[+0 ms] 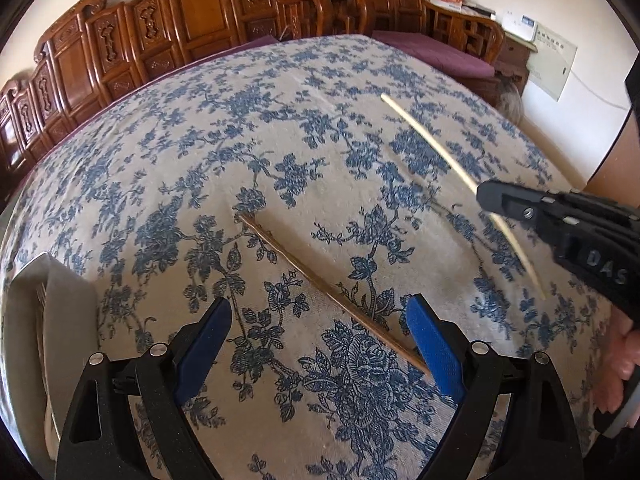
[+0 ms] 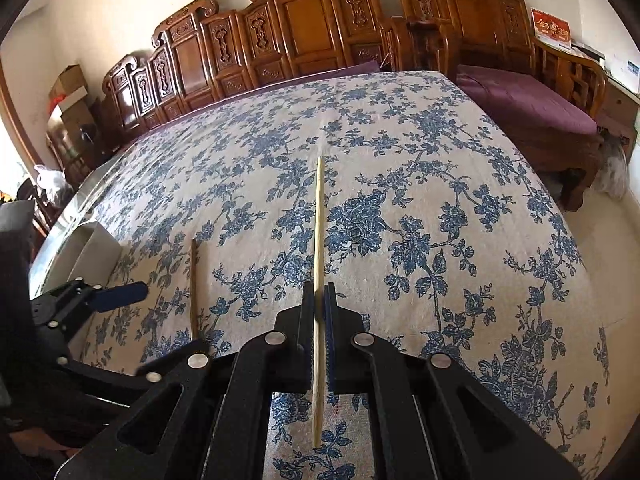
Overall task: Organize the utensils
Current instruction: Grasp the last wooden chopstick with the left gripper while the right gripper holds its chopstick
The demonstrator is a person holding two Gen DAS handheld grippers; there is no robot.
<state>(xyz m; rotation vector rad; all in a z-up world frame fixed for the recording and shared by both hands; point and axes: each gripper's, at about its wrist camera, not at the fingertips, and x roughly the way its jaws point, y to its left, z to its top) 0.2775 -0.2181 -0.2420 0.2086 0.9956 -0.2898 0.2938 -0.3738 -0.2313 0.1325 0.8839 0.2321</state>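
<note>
the right claw (image 2: 319,300) is clamped on a pale chopstick (image 2: 319,216), its blue pads pressed against the stick's sides. the stick runs straight out ahead of the claw and also sticks out behind the pads toward the camera, held above the table (image 2: 460,168), which is covered in a cream cloth printed with blue flowers. in the left wrist view the same claw comes in from the right edge with the pale chopstick (image 1: 436,144) slanting through it, clear of the cloth.

the left claw (image 1: 320,320) is spread wide with nothing pinched between its blue pads. a darker brown chopstick (image 1: 320,284) lies flat on the cloth, running diagonally; its near end reaches the inner face of the right-hand pad, though whether it actually touches is hard to tell. in the right wrist view this brown chopstick (image 2: 194,288) lies left of the held one, well apart from it.

a white container (image 1: 60,320) sits at the table's left edge, just beside the left claw. carved wooden chairs (image 2: 304,28) line the far side.
</note>
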